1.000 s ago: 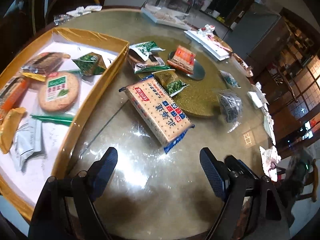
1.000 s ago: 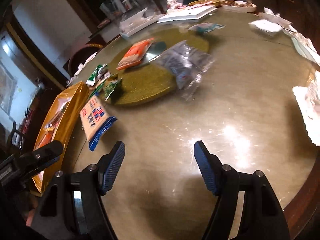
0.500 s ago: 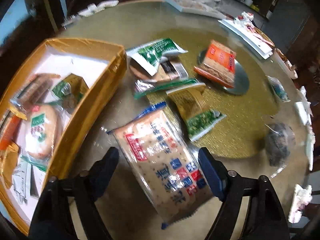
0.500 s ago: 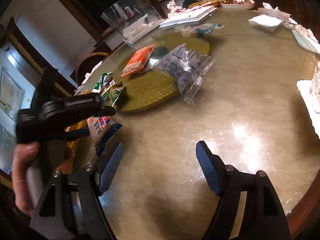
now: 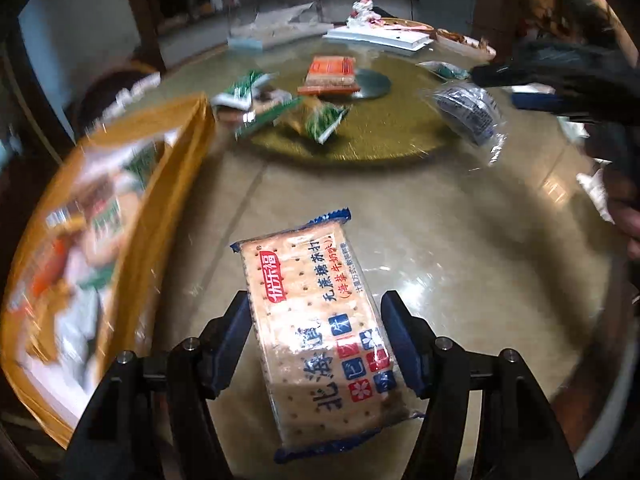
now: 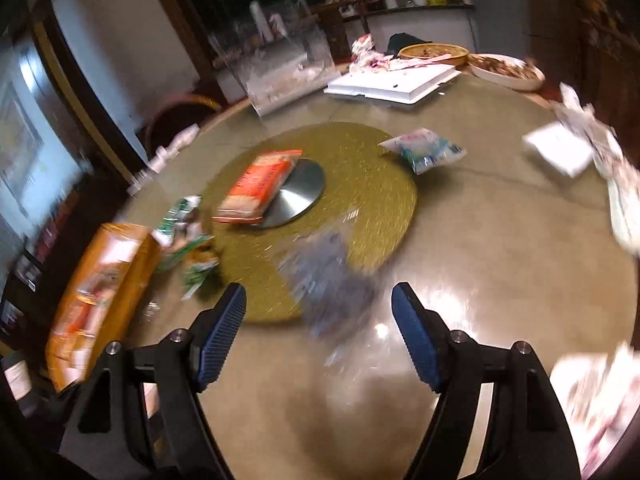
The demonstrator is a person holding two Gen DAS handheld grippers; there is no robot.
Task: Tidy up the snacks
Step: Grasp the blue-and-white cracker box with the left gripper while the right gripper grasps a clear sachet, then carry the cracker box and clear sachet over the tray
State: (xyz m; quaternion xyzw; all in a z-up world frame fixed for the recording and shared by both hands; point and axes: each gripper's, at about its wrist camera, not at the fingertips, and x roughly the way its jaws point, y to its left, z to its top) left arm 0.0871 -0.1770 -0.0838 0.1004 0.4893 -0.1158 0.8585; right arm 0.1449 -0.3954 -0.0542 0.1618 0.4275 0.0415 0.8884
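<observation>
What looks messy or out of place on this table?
Several snack packets lie strewn at angles on the gold mat instead of in the yellow tray. An orange packet sits crooked, half on the metal disc. A clear bag straddles the mat's edge.

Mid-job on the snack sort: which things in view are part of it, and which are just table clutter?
Part of the job:
cracker pack, gripped by left gripper
yellow tray
orange pack
green sachets
clear bag, ahead of right gripper

Lying about:
white foam boxes
food dishes
tissues
</observation>
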